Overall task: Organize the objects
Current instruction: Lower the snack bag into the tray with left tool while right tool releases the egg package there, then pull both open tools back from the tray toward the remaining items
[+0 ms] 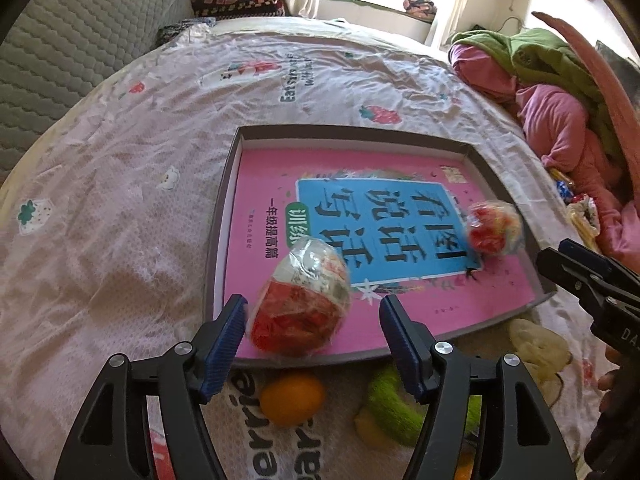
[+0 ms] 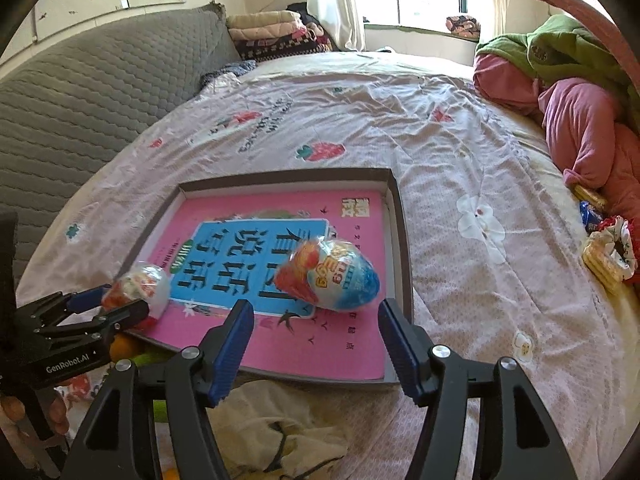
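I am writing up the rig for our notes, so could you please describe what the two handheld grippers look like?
Both match: the left gripper and right gripper have matte black angular frames with triangular cut-outs and silver round screw heads. Their fingers carry ribbed blue pads. Seen from the right wrist camera, the left gripper's body bears white "GenRobot.AI" lettering.

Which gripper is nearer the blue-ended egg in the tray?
Right. The right gripper sits just short of the blue-ended egg, fingers open either side of it. The left gripper is across the tray, at the other egg.
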A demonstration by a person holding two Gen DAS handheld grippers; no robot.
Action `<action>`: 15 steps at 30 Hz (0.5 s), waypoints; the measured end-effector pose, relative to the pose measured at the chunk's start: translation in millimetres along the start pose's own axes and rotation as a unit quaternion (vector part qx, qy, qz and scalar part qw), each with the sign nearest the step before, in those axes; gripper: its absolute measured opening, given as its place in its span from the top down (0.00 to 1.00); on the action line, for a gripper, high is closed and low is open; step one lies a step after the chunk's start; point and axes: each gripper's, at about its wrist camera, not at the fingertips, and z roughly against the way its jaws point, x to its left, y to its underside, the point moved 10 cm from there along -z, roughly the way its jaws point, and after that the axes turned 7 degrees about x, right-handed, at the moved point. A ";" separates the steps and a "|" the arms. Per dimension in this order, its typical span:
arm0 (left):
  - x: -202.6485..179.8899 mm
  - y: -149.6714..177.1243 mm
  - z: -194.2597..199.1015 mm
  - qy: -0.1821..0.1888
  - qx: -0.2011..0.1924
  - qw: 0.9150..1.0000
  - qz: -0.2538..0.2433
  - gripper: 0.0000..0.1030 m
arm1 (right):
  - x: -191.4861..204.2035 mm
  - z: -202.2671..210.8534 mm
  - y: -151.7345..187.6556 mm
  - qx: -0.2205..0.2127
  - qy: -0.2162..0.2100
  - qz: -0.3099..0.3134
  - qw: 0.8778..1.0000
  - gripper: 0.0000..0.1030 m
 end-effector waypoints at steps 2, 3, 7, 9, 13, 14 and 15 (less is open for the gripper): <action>-2.7 1.8 4.9 0.003 -0.002 1.000 0.000 0.32 | 3.0 3.9 0.5 -0.002 -0.003 0.002 1.000 0.37; -4.8 3.2 7.9 0.005 -0.004 1.000 -0.003 0.32 | 4.5 6.3 0.9 -0.004 -0.003 0.004 1.000 0.38; -10.0 9.1 15.2 0.010 -0.006 1.000 -0.009 0.32 | 10.6 14.7 4.2 -0.009 -0.006 0.009 1.000 0.37; -12.4 11.5 16.8 0.011 -0.005 1.000 -0.012 0.32 | 13.1 17.4 6.8 -0.009 -0.007 0.013 1.000 0.38; -15.3 14.6 19.7 0.013 -0.005 1.000 -0.014 0.32 | 15.5 21.3 12.4 -0.007 -0.007 0.018 1.000 0.37; -16.1 14.8 20.2 0.014 -0.005 1.000 -0.016 0.32 | 15.5 21.9 13.4 -0.007 -0.007 0.019 1.000 0.38; -16.9 15.7 20.9 0.014 -0.006 1.000 -0.017 0.32 | 15.4 22.6 14.6 -0.006 -0.006 0.019 1.000 0.38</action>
